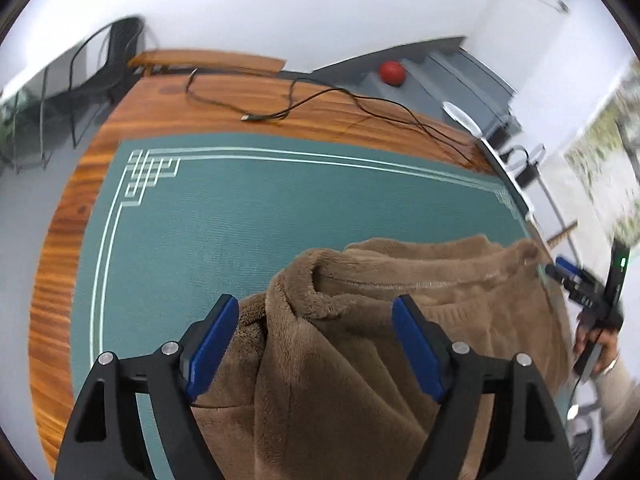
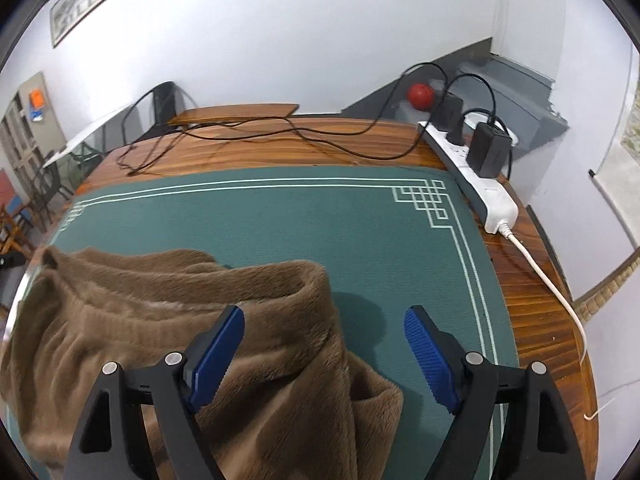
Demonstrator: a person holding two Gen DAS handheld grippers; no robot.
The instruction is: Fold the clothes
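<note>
A brown fleece garment (image 1: 360, 340) lies bunched on a green mat (image 1: 224, 220) on a wooden table. My left gripper (image 1: 316, 312) is open, its blue pads on either side of a raised fold of the garment's left end. In the right wrist view the garment (image 2: 140, 320) fills the lower left of the mat (image 2: 320, 232). My right gripper (image 2: 324, 322) is open over the garment's right edge; its left fingertip is above the cloth, its right one above bare mat. The right gripper also shows in the left wrist view (image 1: 576, 276) past the garment's far end.
Black cables (image 1: 304, 104) lie on the wood (image 1: 72, 220) behind the mat. A white power strip (image 2: 480, 176) with black adapters and a white cord (image 2: 548, 276) runs along the table's right edge. A red ball (image 2: 420, 96) sits on grey steps behind. A chair (image 1: 116, 52) stands at the far left.
</note>
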